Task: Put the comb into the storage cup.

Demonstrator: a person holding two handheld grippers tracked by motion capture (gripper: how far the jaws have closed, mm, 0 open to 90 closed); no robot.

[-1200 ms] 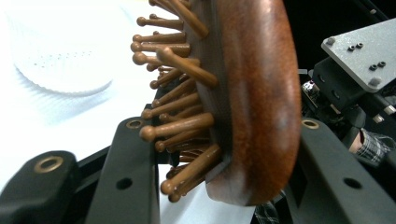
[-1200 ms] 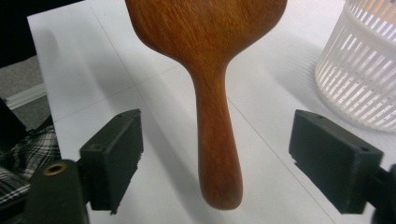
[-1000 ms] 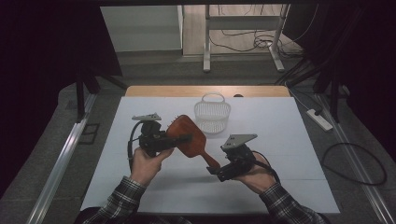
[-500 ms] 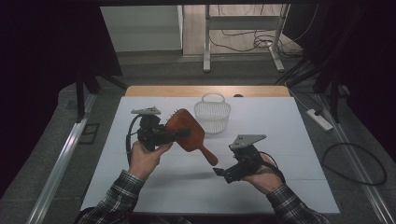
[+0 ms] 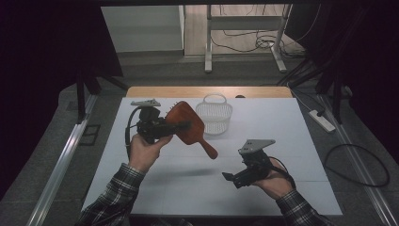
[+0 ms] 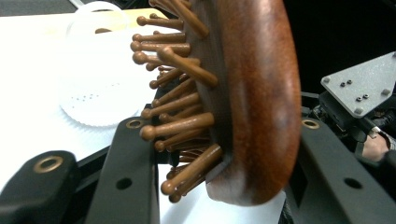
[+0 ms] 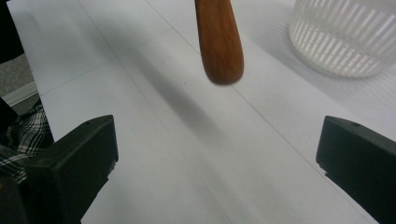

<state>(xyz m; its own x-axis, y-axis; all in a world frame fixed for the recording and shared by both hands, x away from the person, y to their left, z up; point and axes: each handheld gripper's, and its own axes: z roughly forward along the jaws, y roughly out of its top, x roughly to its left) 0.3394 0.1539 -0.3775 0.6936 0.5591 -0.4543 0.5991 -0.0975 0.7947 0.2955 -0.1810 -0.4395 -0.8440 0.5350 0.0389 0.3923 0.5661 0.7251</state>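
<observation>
Left gripper (image 5: 181, 126): clamped on brush (image 5: 188, 127) head, held above table (image 5: 306, 136)
Right gripper (image 5: 229, 177): jaws spread, empty
Basket (image 5: 214, 117): just behind brush

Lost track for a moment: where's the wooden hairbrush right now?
In the high view the hairbrush is held above the table's left half, its head clamped in the left claw, just left of the white basket.

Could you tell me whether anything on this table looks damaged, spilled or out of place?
Nothing stands out. The left gripper holds the brown wooden paddle hairbrush by its head, clear of the white table; its pins look whole. The white slotted plastic basket stands upright, and the right gripper is open.
</observation>
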